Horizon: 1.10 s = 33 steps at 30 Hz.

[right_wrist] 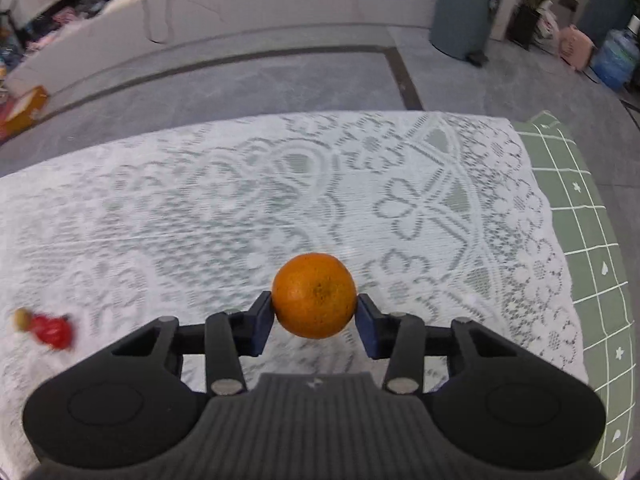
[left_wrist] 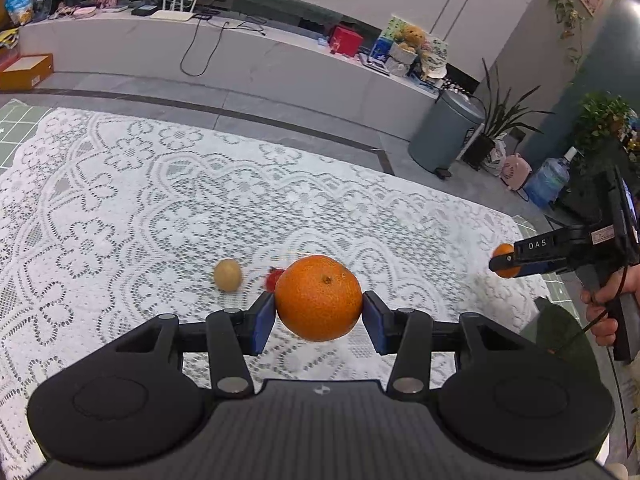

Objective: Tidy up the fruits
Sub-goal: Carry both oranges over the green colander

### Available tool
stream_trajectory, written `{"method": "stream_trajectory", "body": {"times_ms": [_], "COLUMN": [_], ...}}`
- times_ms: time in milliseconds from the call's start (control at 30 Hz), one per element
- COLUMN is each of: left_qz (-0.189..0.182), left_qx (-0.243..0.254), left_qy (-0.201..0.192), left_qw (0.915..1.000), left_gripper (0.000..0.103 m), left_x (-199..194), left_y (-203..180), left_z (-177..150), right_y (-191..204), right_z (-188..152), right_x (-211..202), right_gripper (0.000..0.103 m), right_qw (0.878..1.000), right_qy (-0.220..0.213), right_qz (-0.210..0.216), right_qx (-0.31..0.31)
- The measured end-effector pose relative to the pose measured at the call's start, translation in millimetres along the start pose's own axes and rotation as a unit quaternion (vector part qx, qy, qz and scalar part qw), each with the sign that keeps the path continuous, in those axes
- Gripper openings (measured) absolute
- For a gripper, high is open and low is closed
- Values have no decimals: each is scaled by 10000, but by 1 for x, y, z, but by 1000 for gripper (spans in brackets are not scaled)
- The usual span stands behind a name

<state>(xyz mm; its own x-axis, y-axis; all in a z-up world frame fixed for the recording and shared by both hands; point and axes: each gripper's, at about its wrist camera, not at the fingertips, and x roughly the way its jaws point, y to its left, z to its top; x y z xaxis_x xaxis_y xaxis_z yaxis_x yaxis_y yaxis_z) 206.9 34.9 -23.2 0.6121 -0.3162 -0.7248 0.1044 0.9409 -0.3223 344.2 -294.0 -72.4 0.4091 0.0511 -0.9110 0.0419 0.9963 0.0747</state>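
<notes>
My left gripper point(left_wrist: 319, 312) is shut on a large orange point(left_wrist: 318, 298) and holds it above the white lace tablecloth point(left_wrist: 140, 200). Behind it lie a small yellow-brown fruit point(left_wrist: 227, 275) and a red fruit point(left_wrist: 273, 279), partly hidden by the orange. My right gripper point(right_wrist: 315, 314) is shut on a second orange point(right_wrist: 314, 295), also above the cloth. In the left wrist view the right gripper point(left_wrist: 505, 261) shows at the right edge with its orange point(left_wrist: 503, 251). In the right wrist view the red fruit point(right_wrist: 52, 330) and the yellowish fruit point(right_wrist: 21, 318) lie blurred at far left.
A green grid mat point(right_wrist: 576, 208) lies under the cloth and shows at the table's right side. Beyond the table's far edge are grey floor, a grey bin point(left_wrist: 444, 134), a potted plant point(left_wrist: 496, 120) and a water bottle point(left_wrist: 548, 180).
</notes>
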Motion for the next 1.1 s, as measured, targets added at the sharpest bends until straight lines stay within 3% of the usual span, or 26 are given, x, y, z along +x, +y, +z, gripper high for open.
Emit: {"method": "stream_trajectory", "body": {"times_ms": [367, 633, 1100], "left_qz": [-178, -386, -969], "left_qx": [283, 566, 1031], "left_qy": [-59, -63, 54], "left_qw": [9994, 9976, 9899], "left_gripper": [54, 54, 53], "left_x": [-30, -44, -43], "left_y": [-36, -66, -133], "left_z": [-19, -35, -56], "right_y": [21, 10, -28], "right_z": [-68, -135, -227], "right_x": [-81, -127, -160], "right_gripper": [42, 42, 42], "right_qw": [9943, 9876, 9848], "right_qy": [-583, -1081, -1578], "right_qz": [878, 1135, 639], "right_qx": [-156, 89, 342]}}
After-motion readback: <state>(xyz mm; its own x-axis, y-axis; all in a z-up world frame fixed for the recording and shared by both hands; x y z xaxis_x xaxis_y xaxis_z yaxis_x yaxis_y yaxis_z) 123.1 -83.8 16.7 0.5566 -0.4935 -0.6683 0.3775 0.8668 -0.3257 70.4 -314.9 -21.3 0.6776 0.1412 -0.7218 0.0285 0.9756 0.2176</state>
